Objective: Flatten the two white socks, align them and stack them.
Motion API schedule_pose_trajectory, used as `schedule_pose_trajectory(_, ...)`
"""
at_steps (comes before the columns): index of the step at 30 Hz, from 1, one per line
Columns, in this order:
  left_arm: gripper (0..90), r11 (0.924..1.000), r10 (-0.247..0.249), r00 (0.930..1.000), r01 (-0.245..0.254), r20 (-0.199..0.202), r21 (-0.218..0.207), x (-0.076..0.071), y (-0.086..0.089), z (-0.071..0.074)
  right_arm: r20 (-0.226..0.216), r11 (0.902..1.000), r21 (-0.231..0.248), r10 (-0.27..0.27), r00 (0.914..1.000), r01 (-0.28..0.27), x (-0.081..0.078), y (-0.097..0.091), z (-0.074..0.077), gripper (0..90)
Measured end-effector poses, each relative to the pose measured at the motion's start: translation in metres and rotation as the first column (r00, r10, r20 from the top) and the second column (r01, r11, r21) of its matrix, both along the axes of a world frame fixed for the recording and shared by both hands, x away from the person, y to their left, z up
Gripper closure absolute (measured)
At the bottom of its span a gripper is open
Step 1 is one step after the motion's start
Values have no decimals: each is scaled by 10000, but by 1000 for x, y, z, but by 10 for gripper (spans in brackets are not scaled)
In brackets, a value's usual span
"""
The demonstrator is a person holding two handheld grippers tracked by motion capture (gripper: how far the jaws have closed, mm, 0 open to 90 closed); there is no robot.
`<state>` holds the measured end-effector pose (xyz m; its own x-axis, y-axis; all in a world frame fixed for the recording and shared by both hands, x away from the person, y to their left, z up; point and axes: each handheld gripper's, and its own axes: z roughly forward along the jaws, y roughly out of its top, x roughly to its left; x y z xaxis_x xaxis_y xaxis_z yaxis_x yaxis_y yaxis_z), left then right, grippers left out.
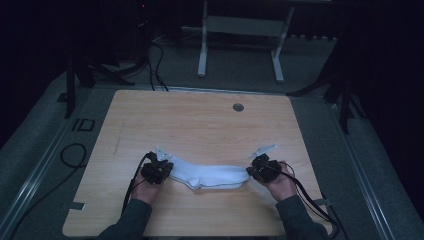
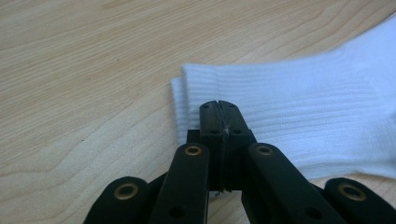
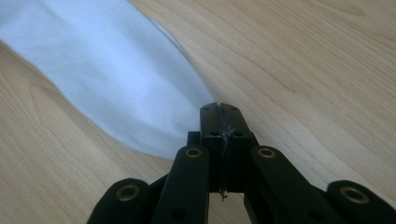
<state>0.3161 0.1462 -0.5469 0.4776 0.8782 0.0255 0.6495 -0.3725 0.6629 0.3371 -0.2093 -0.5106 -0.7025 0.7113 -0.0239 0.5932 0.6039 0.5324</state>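
Note:
A white sock (image 1: 210, 176) lies stretched left to right on the wooden table (image 1: 200, 125), near its front edge. My left gripper (image 1: 167, 172) is at the sock's left end. In the left gripper view the ribbed cuff (image 2: 303, 102) shows a second edge beneath it, and my left gripper (image 2: 218, 105) has its jaws pressed together on the cuff's edge. My right gripper (image 1: 250, 172) is at the sock's right end. In the right gripper view the smooth toe end (image 3: 116, 70) runs in under my right gripper (image 3: 219, 107), whose jaws are shut on the toe's tip.
A round grommet (image 1: 238, 107) sits near the table's far edge. Beyond the table stand a white frame's legs (image 1: 202, 55) and dark stands, with cables (image 1: 75, 155) on the grey floor at the left. Bare wood lies behind the sock.

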Motion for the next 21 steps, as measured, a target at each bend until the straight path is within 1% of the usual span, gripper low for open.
schedule_pose_trajectory(2, 898, 10000, 3, 10000, -3, -5, -5, 0, 0, 0, -24, 10000, 86, 2, 10000, -2, 0, -1, 0, 888)
schedule_pose_trajectory(3, 898, 10000, 13, 10000, -13, -65, -61, 0, 0, 0, 160, 9994, 211, 284, 9995, -288, -2, 1, 1, 883)
schedule_pose_trajectory(4, 898, 9999, 41, 9999, -43, -95, -127, 0, 1, 0, 230, 9989, 242, 399, 9989, -404, -3, 2, 1, 877)
schedule_pose_trajectory(6, 898, 9998, 86, 9999, -88, -121, -179, 0, 0, 0, 229, 9985, 200, 497, 9985, -502, -3, 5, 0, 780)
schedule_pose_trajectory(7, 897, 9998, 78, 9999, -81, -134, -183, 0, 0, 0, 291, 9982, 252, 529, 9982, -536, -2, 5, 0, 739)
schedule_pose_trajectory(10, 894, 9997, 69, 9999, -73, -139, -250, 0, 0, 0, 465, 9985, 385, 383, 9982, -401, -1, 4, 3, 670)
schedule_pose_trajectory(13, 862, 9993, 64, 9999, -67, -94, -358, -1, 0, 0, 630, 9979, 577, 247, 9977, -284, 0, 1, 7, 614)
schedule_pose_trajectory(18, 856, 9991, 121, 9999, -121, -5, -403, -1, 0, 2, 856, 9953, 970, -105, 9963, 22, 2, -5, 14, 572)
schedule_pose_trajectory(21, 860, 9981, 151, 9999, -148, 56, -594, -1, 2, 5, 864, 9941, 1053, -353, 9956, 261, 4, -7, 15, 563)
